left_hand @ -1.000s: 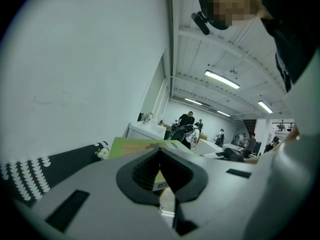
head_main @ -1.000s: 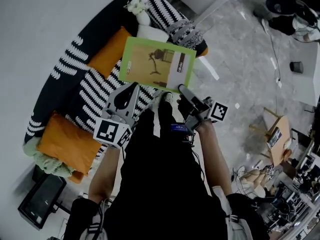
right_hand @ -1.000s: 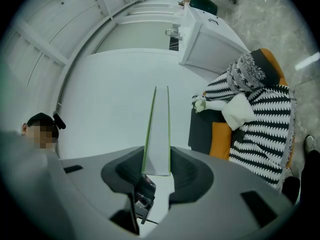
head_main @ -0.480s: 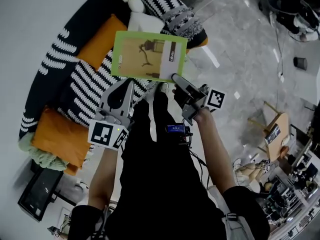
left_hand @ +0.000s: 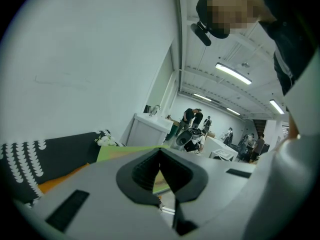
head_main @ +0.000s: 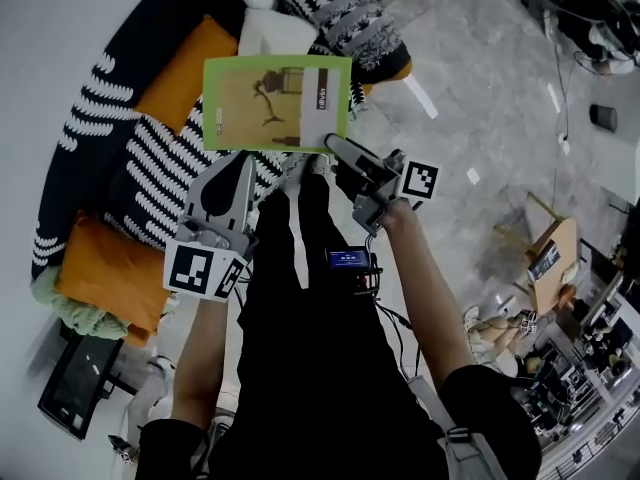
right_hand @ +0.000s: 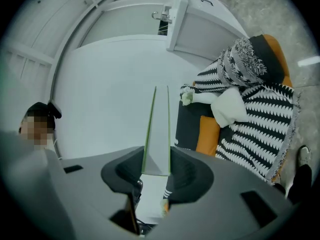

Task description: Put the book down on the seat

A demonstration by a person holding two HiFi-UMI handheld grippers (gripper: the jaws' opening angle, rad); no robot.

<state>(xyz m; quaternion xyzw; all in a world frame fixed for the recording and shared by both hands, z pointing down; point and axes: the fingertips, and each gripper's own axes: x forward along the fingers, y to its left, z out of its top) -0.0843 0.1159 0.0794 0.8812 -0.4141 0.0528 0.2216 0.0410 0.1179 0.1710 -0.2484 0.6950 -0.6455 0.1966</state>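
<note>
A green book (head_main: 275, 103) with a tan cover picture hangs flat over the black-and-white striped sofa seat (head_main: 150, 178). My right gripper (head_main: 332, 146) is shut on its near right corner. In the right gripper view the book (right_hand: 157, 134) stands edge-on between the jaws of the right gripper (right_hand: 156, 169). My left gripper (head_main: 243, 163) points at the book's near edge from below, jaws together and holding nothing. Whether it touches the book I cannot tell. In the left gripper view the book (left_hand: 115, 151) shows just past the left gripper (left_hand: 160, 151).
Orange cushions (head_main: 175, 73) (head_main: 105, 268) and a white pillow (head_main: 275, 33) lie on the sofa. A patterned grey throw (head_main: 360, 28) covers its far end. Grey stone floor (head_main: 480, 98) spreads to the right, with a wooden stool (head_main: 550, 253). A black case (head_main: 75, 393) sits lower left.
The book and both grippers have moved up and to the left in the head view, sinking toward the sofa. The book's edges now lie squarer to the picture.
</note>
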